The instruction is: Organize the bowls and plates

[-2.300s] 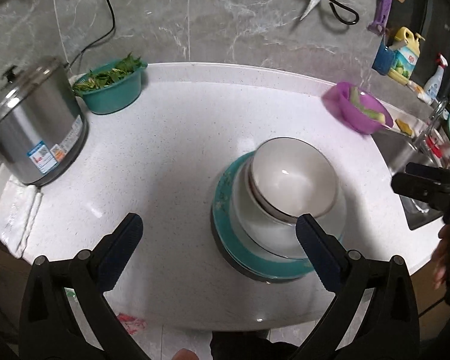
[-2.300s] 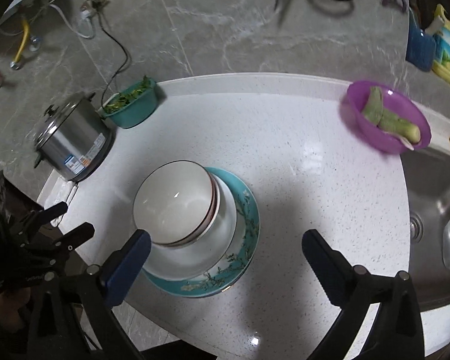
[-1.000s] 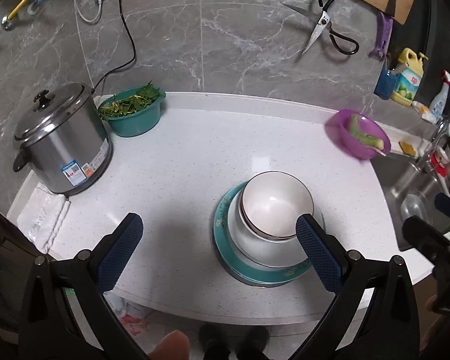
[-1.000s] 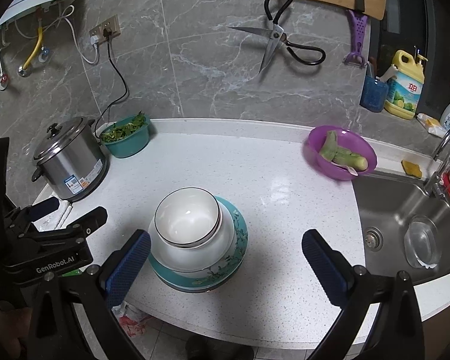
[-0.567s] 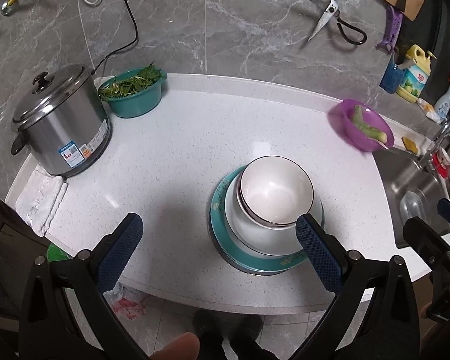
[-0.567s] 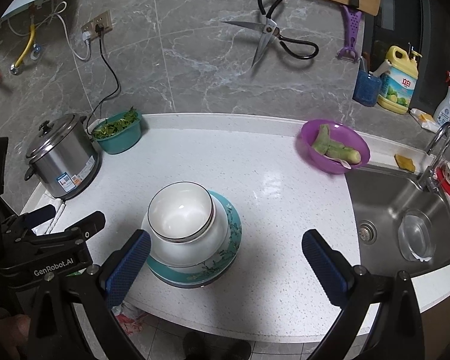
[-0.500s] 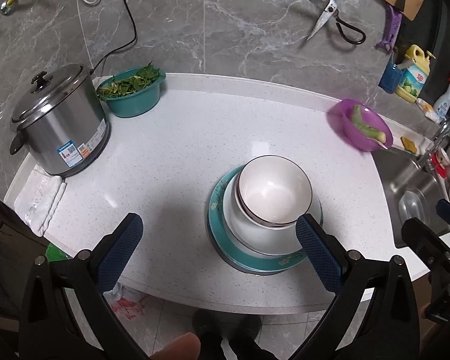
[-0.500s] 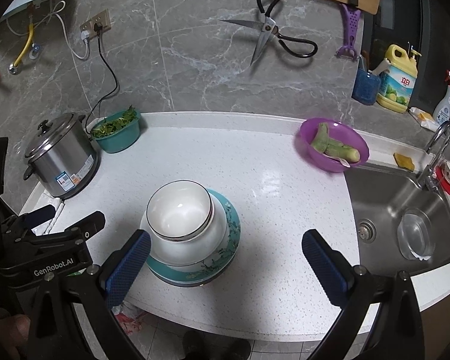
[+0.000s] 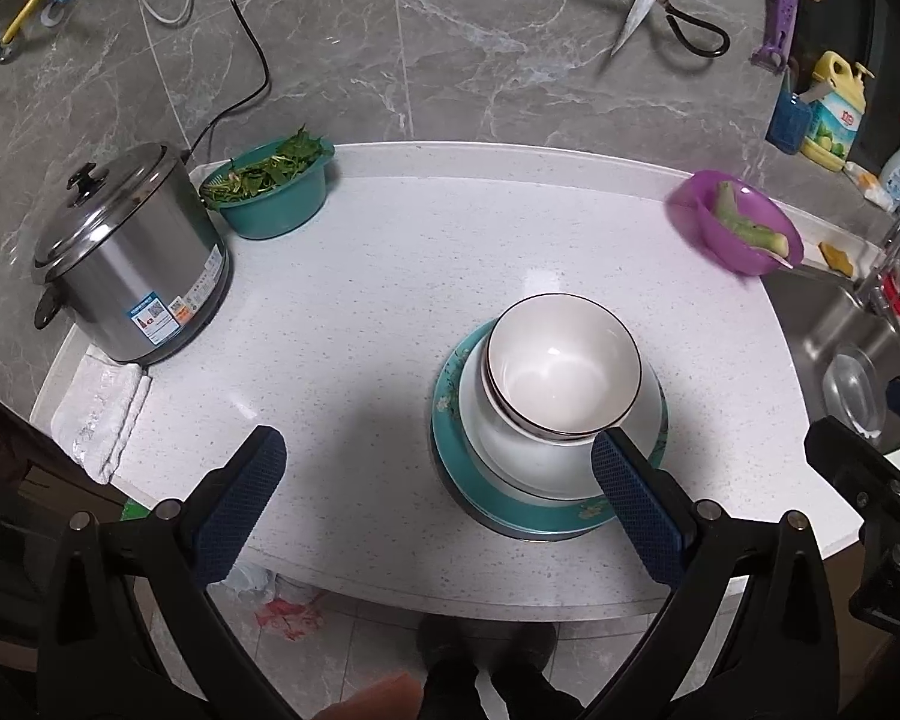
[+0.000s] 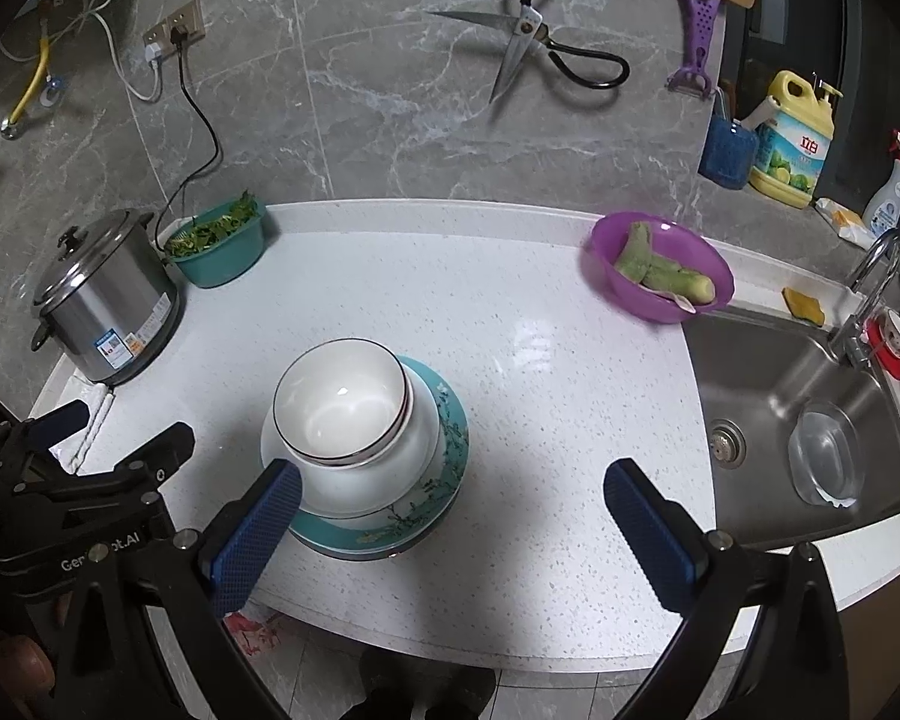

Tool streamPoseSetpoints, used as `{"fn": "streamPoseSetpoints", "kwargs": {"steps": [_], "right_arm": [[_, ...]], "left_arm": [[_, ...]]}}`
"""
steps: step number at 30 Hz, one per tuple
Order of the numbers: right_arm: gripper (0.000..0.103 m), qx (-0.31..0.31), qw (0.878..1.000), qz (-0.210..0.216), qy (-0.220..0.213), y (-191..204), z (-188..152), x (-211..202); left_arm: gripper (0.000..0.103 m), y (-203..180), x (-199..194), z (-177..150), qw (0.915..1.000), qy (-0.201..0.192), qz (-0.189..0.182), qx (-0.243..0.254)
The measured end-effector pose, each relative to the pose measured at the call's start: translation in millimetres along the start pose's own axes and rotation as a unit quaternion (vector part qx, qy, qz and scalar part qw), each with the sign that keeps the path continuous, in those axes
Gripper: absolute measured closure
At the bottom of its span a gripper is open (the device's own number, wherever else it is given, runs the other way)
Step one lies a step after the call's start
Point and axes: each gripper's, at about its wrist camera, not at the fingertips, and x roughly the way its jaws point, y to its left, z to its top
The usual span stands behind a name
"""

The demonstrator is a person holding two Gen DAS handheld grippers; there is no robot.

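- The bowls (image 9: 563, 369) sit nested on the plate (image 9: 453, 450), one stack at the surface's (image 9: 390, 276) near edge, probably gathered to save room.
- Left gripper (image 9: 435, 489) and right gripper (image 10: 450, 531): fingers spread wide, empty, hanging back from the stack.
- How many bowls nest is unclear; the plate's 5 o'clock rim hides behind a finger.

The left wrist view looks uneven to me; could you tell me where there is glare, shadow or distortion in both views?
Left wrist view: fisheye bends the counter edge; shadow falls beside the teal plate. Right wrist view: glare patch on the counter right of the bowls; corners go dark.
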Motion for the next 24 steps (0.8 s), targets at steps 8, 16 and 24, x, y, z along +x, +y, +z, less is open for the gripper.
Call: {"fn": "streamPoseSetpoints", "kwargs": {"steps": [8, 16, 24], "right_arm": [[0.000, -0.001, 1.000, -0.004, 0.015, 1.5, 5.4, 6.1], [0.000, -0.001, 1.000, -0.007, 0.025, 3.1, 8.0, 9.3], [0.000, -0.005, 1.000, -0.005, 0.026, 3.8, 9.6, 12.3]], "left_arm": [[0.000, -0.2, 6.4, 1.2, 0.9999, 0.011, -0.012, 0.003], [0.000, 2.4, 6.4, 2.9, 0.9999, 0.010, -0.006, -0.005], [0.000, -2.5, 5.9, 2.7, 0.9999, 0.011, -0.004, -0.009]]}}
